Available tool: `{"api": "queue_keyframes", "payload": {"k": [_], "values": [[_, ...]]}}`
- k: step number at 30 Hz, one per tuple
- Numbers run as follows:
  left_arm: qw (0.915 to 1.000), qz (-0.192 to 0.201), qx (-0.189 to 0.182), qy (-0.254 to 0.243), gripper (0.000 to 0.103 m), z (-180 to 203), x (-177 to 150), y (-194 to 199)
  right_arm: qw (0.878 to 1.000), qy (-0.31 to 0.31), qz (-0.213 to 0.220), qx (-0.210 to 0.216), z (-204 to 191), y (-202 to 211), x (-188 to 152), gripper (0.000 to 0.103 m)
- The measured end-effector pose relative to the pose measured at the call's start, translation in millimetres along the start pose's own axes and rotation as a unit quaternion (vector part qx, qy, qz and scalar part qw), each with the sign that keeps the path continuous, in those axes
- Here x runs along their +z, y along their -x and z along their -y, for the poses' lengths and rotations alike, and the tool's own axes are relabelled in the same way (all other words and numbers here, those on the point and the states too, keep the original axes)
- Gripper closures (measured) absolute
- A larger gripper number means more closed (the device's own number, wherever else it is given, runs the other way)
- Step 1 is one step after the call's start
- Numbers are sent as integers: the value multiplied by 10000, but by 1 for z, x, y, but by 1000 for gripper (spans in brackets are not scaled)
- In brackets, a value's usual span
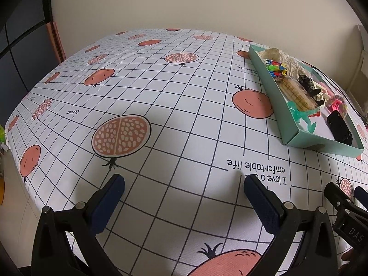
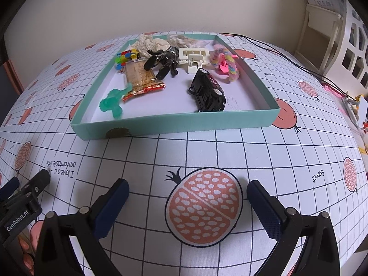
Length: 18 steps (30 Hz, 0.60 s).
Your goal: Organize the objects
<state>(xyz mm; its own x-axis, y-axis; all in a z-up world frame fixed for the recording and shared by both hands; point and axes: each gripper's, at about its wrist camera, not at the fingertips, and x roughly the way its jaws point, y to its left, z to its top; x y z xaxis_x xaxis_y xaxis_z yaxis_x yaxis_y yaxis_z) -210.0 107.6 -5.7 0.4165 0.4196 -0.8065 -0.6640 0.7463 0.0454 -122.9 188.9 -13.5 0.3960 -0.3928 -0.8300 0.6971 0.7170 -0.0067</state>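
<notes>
While both grippers hang low over the near edge of the desk, covered in a white grid-patterned cloth printed with pomegranates, everything to be organized seems already gathered in the shallow teal cardboard box toward the far right corner. The left gripper and the right gripper each have their fingers spread wide apart with nothing between them. Inside the box lie a black toy car near its front wall, a translucent green plastic figure at the front left, a clear-wrapped pack of biscuits beside it, a glossy black figurine and a pastel braided rope toy by the right wall. No loose object shows on the cloth, so the sorting looks nearly finished; any remaining reach should come over the front wall, descending vertically to avoid nudging the car.
</notes>
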Motion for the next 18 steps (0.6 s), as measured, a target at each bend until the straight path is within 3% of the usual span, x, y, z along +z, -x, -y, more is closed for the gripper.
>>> {"api": "queue_keyframes", "payload": {"k": [18], "values": [[10000, 7, 13, 6, 0, 1, 0, 0, 10000, 3, 8, -5, 3, -2, 3, 0]]}}
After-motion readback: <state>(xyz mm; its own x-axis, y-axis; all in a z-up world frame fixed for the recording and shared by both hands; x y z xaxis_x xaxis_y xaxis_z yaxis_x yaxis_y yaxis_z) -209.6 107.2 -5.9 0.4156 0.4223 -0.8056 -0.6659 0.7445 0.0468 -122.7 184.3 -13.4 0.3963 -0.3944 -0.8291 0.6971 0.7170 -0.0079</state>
